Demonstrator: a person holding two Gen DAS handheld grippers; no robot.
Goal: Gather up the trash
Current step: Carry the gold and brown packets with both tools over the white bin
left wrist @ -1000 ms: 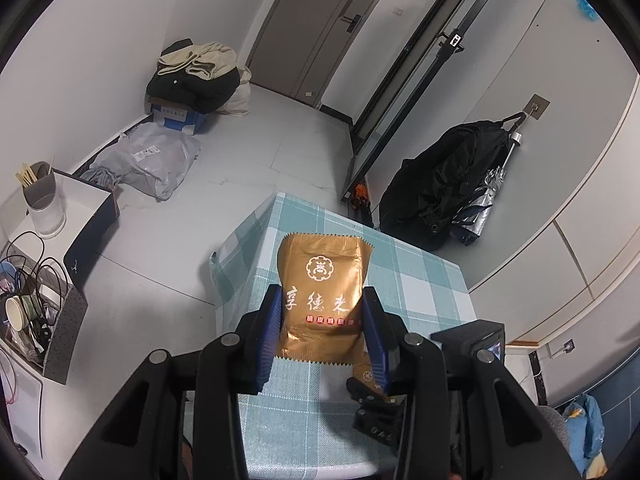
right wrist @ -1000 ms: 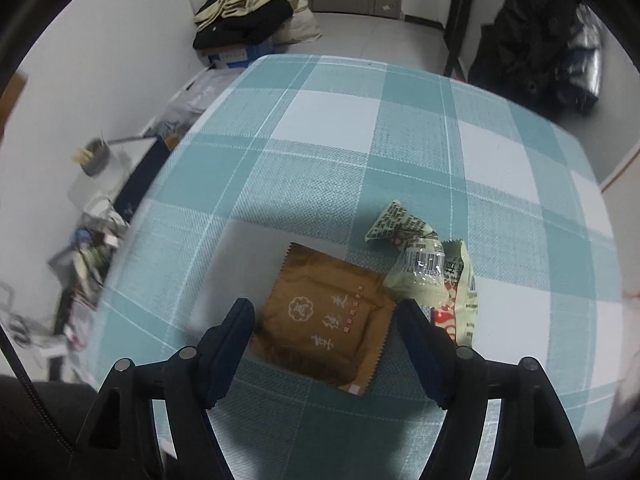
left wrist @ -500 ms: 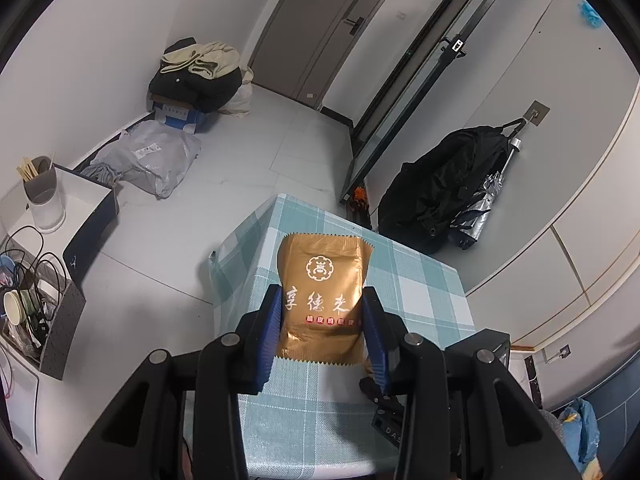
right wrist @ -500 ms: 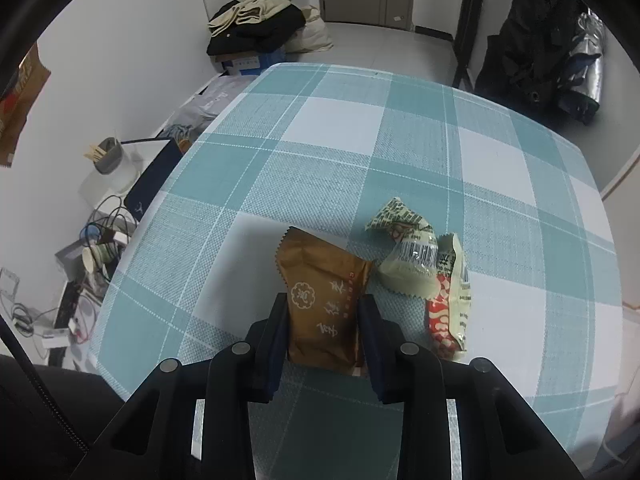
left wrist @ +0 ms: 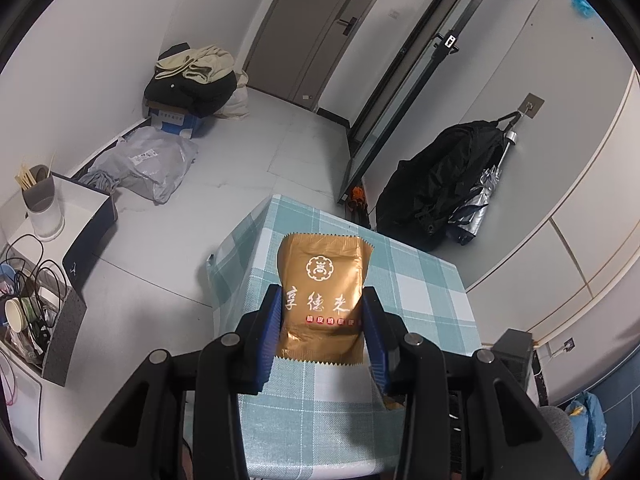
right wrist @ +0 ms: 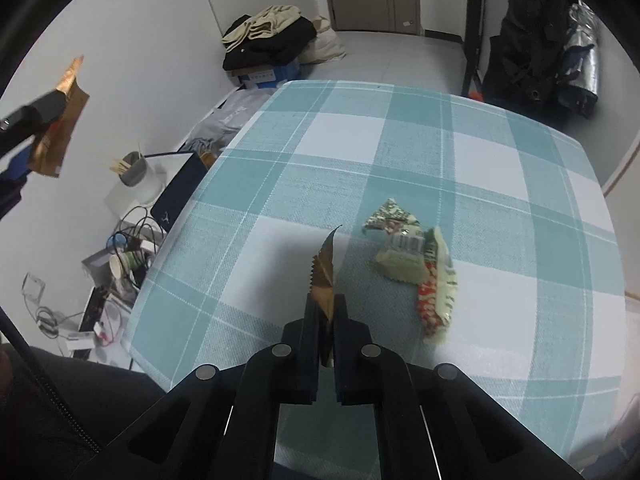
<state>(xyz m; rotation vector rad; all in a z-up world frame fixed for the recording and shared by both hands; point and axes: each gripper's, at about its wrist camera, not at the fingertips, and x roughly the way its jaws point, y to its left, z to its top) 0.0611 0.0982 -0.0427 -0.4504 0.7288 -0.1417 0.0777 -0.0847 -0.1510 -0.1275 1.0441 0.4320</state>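
My left gripper is shut on a gold snack wrapper with white characters, held high above the checked table. It also shows at the far left of the right wrist view. My right gripper is shut on a second brown-gold wrapper, seen edge-on and lifted above the table. A crumpled green-white wrapper, a pale wrapper and a red-white wrapper lie together on the table just right of my right gripper.
Left of the table stands a low white stand with a cup of sticks, cables and paper cups. A pile of clothes on a box is at the far wall. A black bag hangs by the door.
My right gripper closed on the brown wrapper that lay flat on the table and lifted it, turning it edge-on. My left gripper rose higher with its gold wrapper.
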